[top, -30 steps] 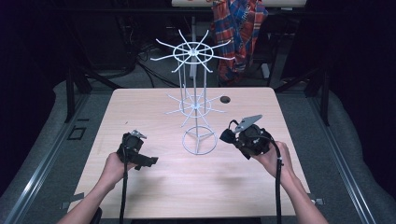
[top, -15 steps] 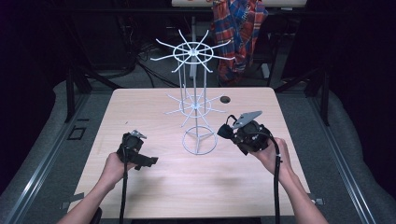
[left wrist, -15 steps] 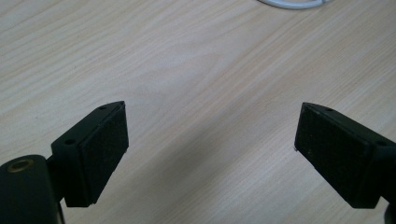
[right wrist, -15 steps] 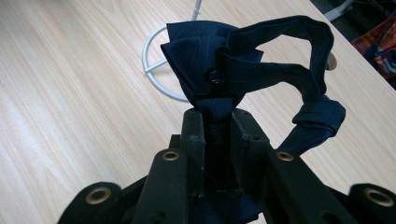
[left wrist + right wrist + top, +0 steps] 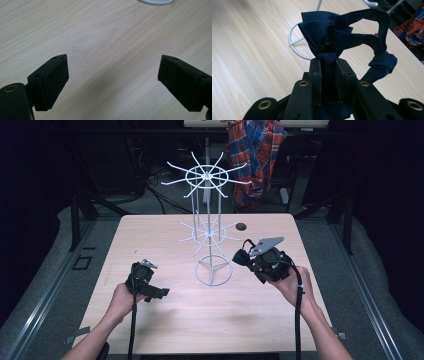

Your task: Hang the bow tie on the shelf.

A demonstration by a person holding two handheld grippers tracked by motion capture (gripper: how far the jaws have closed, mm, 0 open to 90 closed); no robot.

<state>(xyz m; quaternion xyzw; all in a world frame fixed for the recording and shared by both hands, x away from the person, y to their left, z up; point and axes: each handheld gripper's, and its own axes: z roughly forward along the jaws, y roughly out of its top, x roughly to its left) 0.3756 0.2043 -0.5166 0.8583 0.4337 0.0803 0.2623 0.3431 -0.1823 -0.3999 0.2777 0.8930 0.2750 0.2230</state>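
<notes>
A dark navy bow tie (image 5: 329,37) with a looped neck strap (image 5: 377,30) is pinched in the right claw (image 5: 327,66), whose two black jaws are pressed together on the fabric just below the bow. The strap curls up and round to one side of the bow, ending in a folded knot of cloth.

From the high view, the right claw (image 5: 241,258) holds the bow tie (image 5: 241,257) above the right half of the worktop (image 5: 150,230), just beside the round base ring of a white wire rack (image 5: 210,240). A grey three-cornered plate sits on top of this claw, and a black cable trails back along the person's right hand (image 5: 295,285).

The wire rack stands near the middle of the worktop, slightly toward the far edge. It has a thin upright post, a small wheel of spokes partway up and a larger wheel of hooked spokes at the top.

The left claw (image 5: 150,290) rests low over the left half of the worktop, nearer the near edge, well apart from the rack. Its jaws are spread wide with nothing between them, and the left claw (image 5: 112,75) looks down on bare pale wood.

A small dark round hole (image 5: 241,226) lies near the far edge. Behind the worktop hangs a red and blue checked cloth (image 5: 255,155).
</notes>
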